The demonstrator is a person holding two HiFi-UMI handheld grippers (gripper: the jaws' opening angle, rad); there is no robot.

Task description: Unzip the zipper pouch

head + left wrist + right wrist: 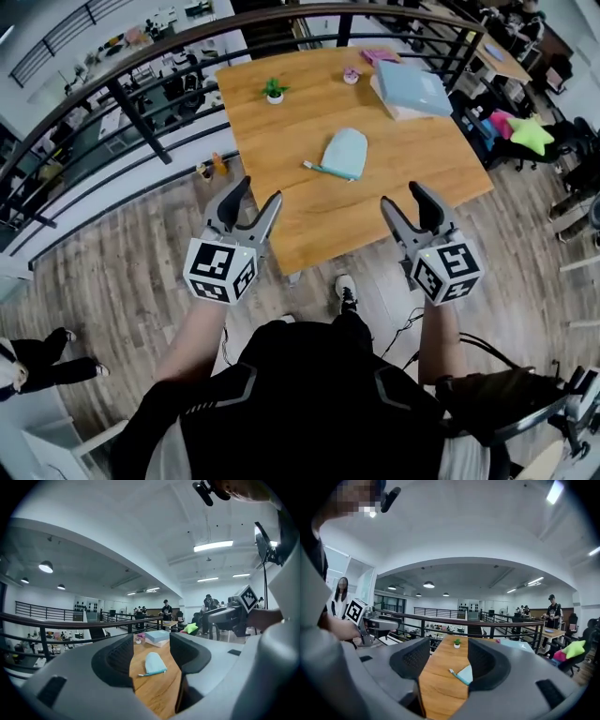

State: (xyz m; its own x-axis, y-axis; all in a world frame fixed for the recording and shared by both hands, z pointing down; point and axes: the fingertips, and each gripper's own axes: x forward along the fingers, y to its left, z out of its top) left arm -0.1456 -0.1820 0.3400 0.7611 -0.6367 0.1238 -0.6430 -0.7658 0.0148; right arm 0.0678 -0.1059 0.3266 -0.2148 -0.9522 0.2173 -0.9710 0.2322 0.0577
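A pale blue zipper pouch lies flat near the middle of the wooden table, its teal zipper tab sticking out at its near left corner. My left gripper hovers open at the table's near left edge, well short of the pouch. My right gripper is open too, at the near right edge. Through the left gripper's jaws the pouch shows whole. The right jaw of the right gripper hides part of the pouch. Neither gripper holds anything.
A small potted plant stands at the table's far left. A light blue box on a stack and a small pink object lie at the far right. A black railing runs behind and left of the table. People stand in the background.
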